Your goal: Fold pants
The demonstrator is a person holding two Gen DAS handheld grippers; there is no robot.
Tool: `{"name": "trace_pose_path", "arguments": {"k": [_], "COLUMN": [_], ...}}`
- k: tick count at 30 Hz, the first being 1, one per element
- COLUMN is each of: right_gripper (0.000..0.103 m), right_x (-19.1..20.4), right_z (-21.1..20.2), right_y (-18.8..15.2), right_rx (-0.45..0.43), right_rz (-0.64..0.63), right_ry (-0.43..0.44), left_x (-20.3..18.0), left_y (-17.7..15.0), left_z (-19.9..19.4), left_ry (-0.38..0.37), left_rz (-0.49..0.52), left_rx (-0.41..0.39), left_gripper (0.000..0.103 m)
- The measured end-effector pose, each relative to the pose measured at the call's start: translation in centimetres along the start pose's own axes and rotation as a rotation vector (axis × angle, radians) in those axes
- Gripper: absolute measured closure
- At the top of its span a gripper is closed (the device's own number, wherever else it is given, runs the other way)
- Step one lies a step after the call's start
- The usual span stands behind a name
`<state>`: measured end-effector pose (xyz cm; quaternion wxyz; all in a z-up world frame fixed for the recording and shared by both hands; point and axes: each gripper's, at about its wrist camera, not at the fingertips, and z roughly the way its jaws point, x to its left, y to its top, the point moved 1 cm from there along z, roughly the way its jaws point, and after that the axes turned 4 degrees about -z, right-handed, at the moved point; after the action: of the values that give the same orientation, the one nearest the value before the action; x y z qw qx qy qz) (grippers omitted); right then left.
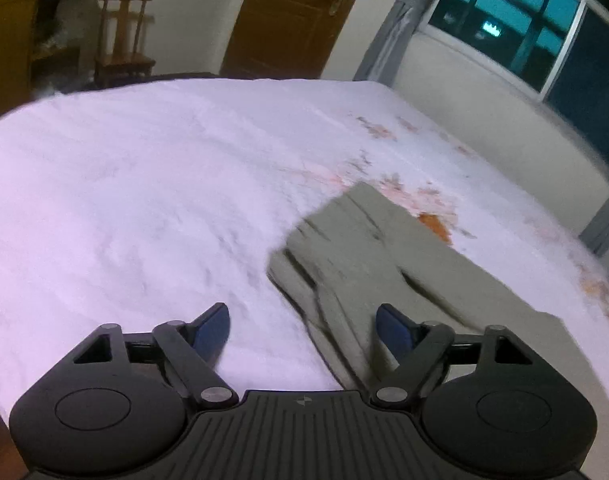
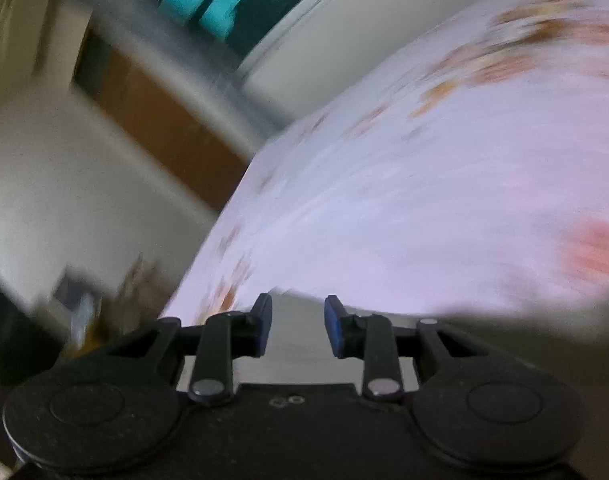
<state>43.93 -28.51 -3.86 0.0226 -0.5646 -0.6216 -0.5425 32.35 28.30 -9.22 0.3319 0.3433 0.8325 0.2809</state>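
Grey-green pants [image 1: 368,256] lie flat on the white bed [image 1: 144,184], running from the middle toward the lower right in the left wrist view. My left gripper [image 1: 302,326] is open and empty, hovering above the bed with its right finger over the near end of the pants. In the right wrist view, which is badly blurred, my right gripper [image 2: 297,326] is open with nothing between its fingers. A grey-green patch of the pants [image 2: 504,332] shows just beyond and under it.
The bed sheet carries orange-pink flower prints [image 1: 432,216] beside the pants. A wooden chair [image 1: 122,36], a brown door [image 1: 292,16] and a curtained window [image 1: 516,20] stand beyond the far edge. The bed's edge [image 2: 224,232] runs diagonally in the right wrist view.
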Motion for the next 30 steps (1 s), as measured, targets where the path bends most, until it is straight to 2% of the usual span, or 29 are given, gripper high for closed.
{"name": "trace_pose_path", "arguments": {"k": [3, 5, 6, 7, 8, 10, 13, 14, 16, 18, 22, 24, 25, 28, 30], "right_gripper": [0.075, 0.061, 0.039, 0.029, 0.032, 0.057, 0.073, 0.077, 0.088, 0.092, 0.092, 0.090, 0.086, 0.085, 0.085], "right_x": [2.1, 3.0, 3.2, 3.3, 3.4, 3.2, 3.3, 3.1, 3.1, 3.4, 3.9, 3.6, 3.2, 2.4, 2.4], "right_z": [9.2, 14.1, 16.2, 17.9, 19.2, 21.3, 22.9, 22.9, 22.8, 23.0, 23.5, 22.9, 22.9, 23.5, 23.4], "right_y": [1.8, 2.7, 3.0, 3.1, 3.1, 2.7, 2.0, 1.9, 1.9, 1.8, 1.8, 2.2, 2.3, 1.9, 1.7], "right_rx": [0.132, 0.193, 0.215, 0.228, 0.238, 0.297, 0.354, 0.366, 0.378, 0.399, 0.415, 0.353, 0.337, 0.394, 0.416], "right_rz": [-0.054, -0.090, -0.090, -0.091, -0.098, -0.079, -0.112, -0.111, -0.116, -0.121, -0.155, -0.151, -0.133, -0.110, -0.111], "right_ry": [0.032, 0.039, 0.046, 0.046, 0.048, 0.077, 0.076, 0.089, 0.117, 0.149, 0.123, 0.090, 0.083, 0.079, 0.109], "left_x": [-0.7, -0.9, -0.9, -1.0, -0.9, -0.8, -1.0, -1.1, -1.2, -1.4, -1.0, -0.9, -0.8, -0.8, -0.8], "left_y": [1.1, 1.4, 1.4, 1.3, 1.2, 1.1, 0.8, 0.8, 0.6, 0.3, 0.3, 0.4, 0.5, 0.5, 0.5], "left_z": [1.3, 2.3, 3.0, 3.5, 3.7, 4.2, 4.3, 4.3, 4.3, 4.2, 4.0, 4.1, 4.1, 4.3, 4.1], "left_ry": [-0.003, -0.007, 0.000, 0.000, -0.006, -0.013, -0.024, -0.025, -0.043, -0.043, -0.055, -0.060, -0.063, -0.060, -0.056], "left_rz": [0.018, -0.004, -0.019, -0.035, -0.050, -0.074, -0.086, -0.092, -0.105, -0.108, -0.136, -0.135, -0.137, -0.140, -0.144], "left_rx": [0.012, 0.036, 0.049, 0.059, 0.060, 0.058, 0.047, 0.045, 0.039, 0.031, 0.028, 0.029, 0.032, 0.032, 0.026], "left_gripper": [0.023, 0.023, 0.023, 0.023, 0.023, 0.024, 0.025, 0.028, 0.040, 0.042, 0.042, 0.042, 0.042, 0.042, 0.042]}}
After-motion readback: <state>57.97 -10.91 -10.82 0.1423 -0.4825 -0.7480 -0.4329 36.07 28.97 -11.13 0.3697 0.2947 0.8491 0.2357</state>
